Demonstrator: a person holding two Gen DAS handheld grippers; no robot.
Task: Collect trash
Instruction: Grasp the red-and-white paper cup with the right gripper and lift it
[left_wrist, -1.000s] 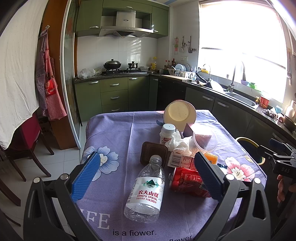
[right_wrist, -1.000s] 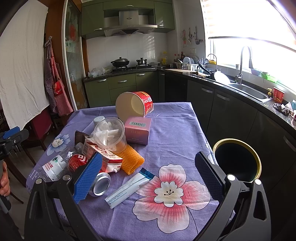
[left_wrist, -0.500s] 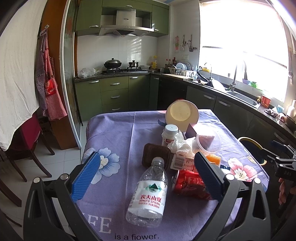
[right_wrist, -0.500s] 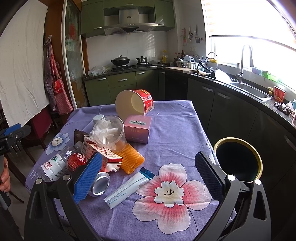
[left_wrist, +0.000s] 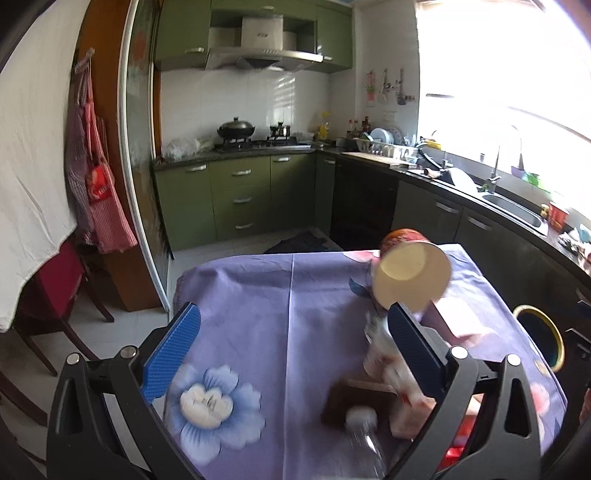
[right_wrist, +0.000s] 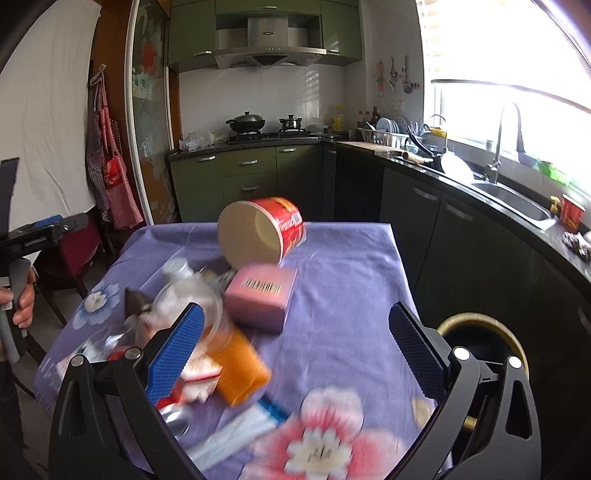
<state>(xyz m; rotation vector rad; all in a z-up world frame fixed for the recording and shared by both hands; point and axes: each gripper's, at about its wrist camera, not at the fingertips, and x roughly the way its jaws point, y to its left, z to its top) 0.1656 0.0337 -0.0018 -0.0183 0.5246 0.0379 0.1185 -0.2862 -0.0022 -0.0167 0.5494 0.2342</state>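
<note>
Both grippers, left gripper (left_wrist: 293, 354) included, moved forward, jaws spread.

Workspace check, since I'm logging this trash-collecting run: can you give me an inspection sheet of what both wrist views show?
Surface: table under a purple flowered cloth.
Job's things: tipped red paper tub, pink box, orange item, clear bottle, brown piece; several blurred.
Bin: yellow-rimmed trash bin beside the table.
Clutter: nothing seen beyond the trash.
Grippers: left gripper and right gripper, fingers open, holding nothing.
Cables: nothing seen.
Surroundings: stove pots, sink, hanging apron.
</note>
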